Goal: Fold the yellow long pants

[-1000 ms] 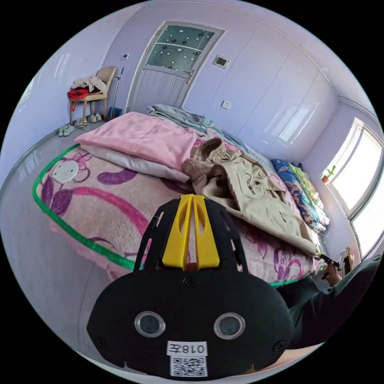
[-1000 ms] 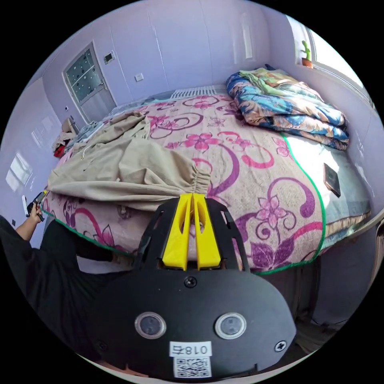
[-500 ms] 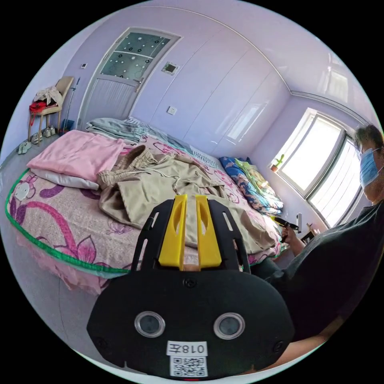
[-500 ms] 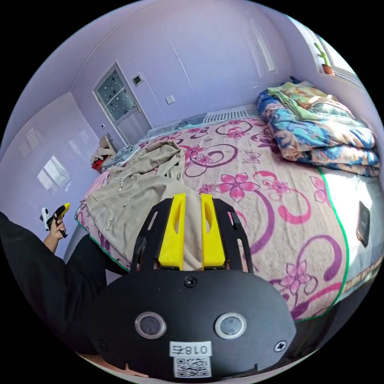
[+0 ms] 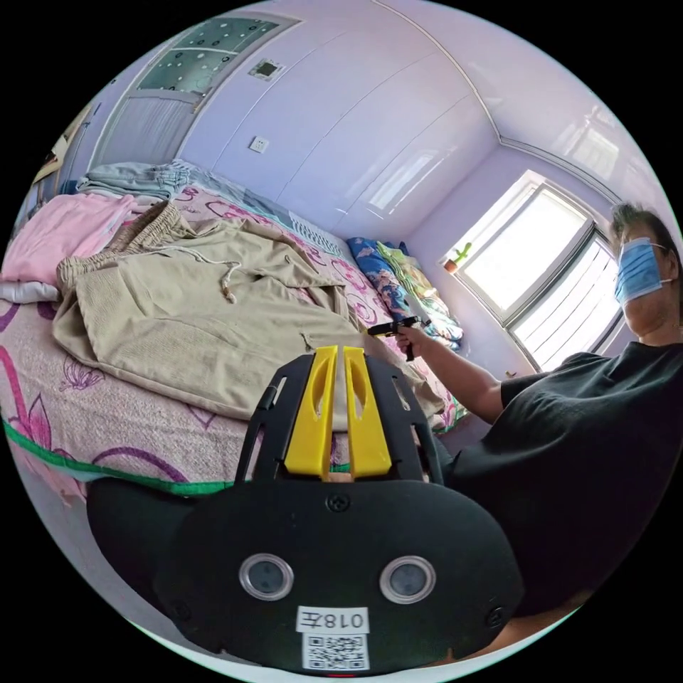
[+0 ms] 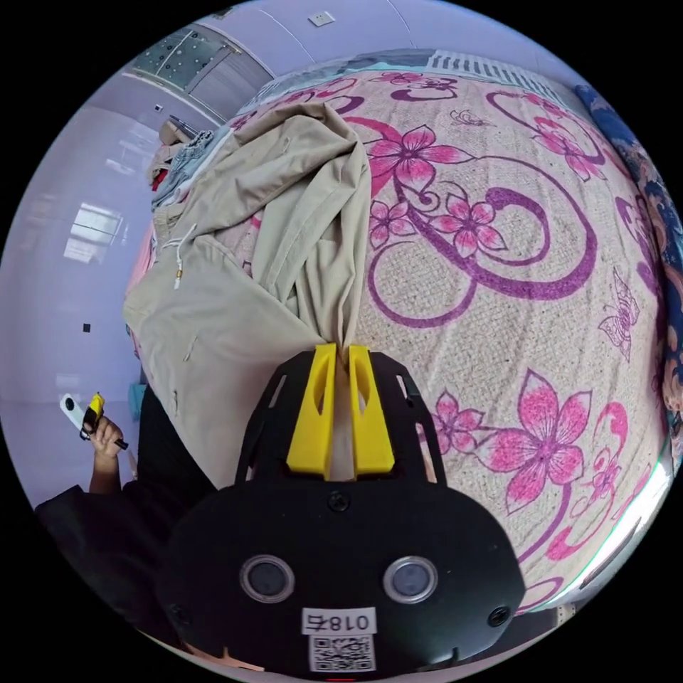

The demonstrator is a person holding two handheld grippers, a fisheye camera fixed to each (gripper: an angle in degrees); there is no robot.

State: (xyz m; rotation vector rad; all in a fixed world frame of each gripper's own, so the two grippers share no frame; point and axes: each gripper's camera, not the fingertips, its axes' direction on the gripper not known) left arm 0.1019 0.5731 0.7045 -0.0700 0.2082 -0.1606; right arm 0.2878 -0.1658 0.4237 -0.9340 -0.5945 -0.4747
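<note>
On the bed (image 6: 498, 299), the pants (image 6: 235, 284) lay spread from centre toward 10 o'clock in the right gripper view, waistband and drawstring at the far end.

Change noted: one second earlier the gathered cuff lay flat at the bed's edge, just ahead of the right gripper's closed fingers. The right gripper (image 6: 340, 348) was now clamped on that leg end, with cloth visible between both fingers and the leg rising to them in a taut ridge.

The left gripper (image 5: 340, 352) had been closed one second earlier and was parted half a second earlier. Its fingers were now only slightly parted with nothing between them. In the right gripper view it was held at 9 o'clock, clear of the bed and of the pants.

Assessment: the first fold appeared to be under way on the right gripper alone, the leg end probably to be carried toward the waistband. The far leg was bunched and creased, so the layers risked landing misaligned.

Contents of the bed, left gripper view: pants (image 5: 185, 320) at 9 to 10 o'clock; a pink folded stack (image 5: 57, 228) beyond them at 10; grey folded clothes (image 5: 128, 178) at 11; a rolled quilt (image 5: 398, 277) just past centre at 1.
</note>
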